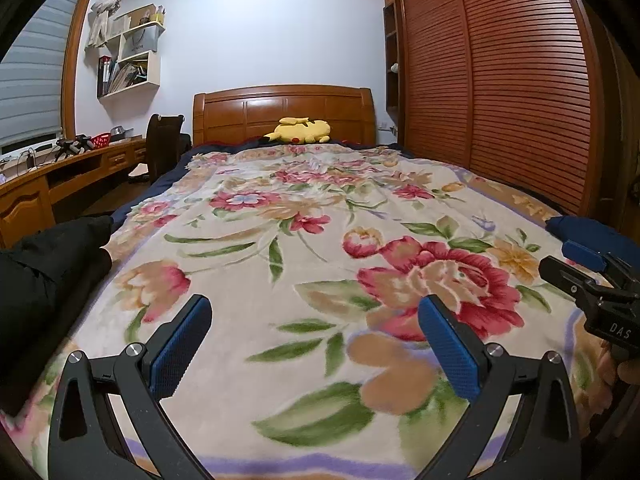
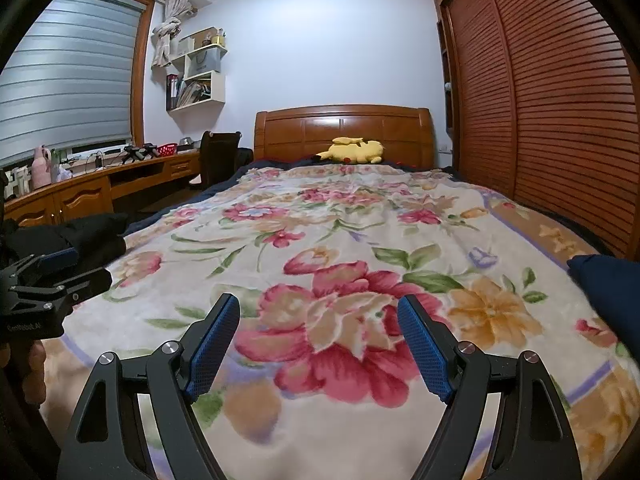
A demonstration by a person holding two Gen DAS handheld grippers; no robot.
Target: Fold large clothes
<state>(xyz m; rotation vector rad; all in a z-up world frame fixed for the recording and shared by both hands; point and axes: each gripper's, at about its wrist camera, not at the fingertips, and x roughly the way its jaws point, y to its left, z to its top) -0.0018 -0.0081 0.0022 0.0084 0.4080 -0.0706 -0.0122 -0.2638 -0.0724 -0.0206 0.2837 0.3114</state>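
- Fingers, left gripper (image 1: 315,344): two blue-padded fingers (image 1: 182,348) spread wide, nothing between them, hovering over the floral blanket (image 1: 320,240); angled slightly downward toward the bed.
- Fingers, right gripper (image 2: 319,346): blue pads (image 2: 424,350) likewise spread wide and empty, over a large red flower of the blanket print; tilted gently downward.
- Black garment (image 1: 44,276): dark, crumpled, bulky cloth lying at the left edge of the bed, partly on the blanket, just beside the left gripper; its type cannot be told. In the right wrist view it shows behind the left gripper (image 2: 56,280).
- Dark blue cloth (image 1: 592,236): a rounded fold at the right edge of the bed, near the right gripper (image 1: 588,276) as seen from the left wrist view; what kind of item it is cannot be told.
- Hands: part of a hand (image 1: 628,372) grips the right gripper's handle; fingers of the other hand (image 2: 38,364) show under the left gripper's body.
- Bed: wooden headboard (image 1: 284,110); yellow plush toy (image 1: 300,130) lying at the head end.
- Desk (image 2: 80,188): wooden, along the window wall; carries a red basket (image 2: 166,148), contents too small to tell, and a pink bottle (image 2: 40,168).
- Wall shelf (image 1: 132,56): white boxes holding books and a paper bag.
- Wardrobe (image 1: 500,80): slatted wooden sliding doors, closed, along the right side of the bed.
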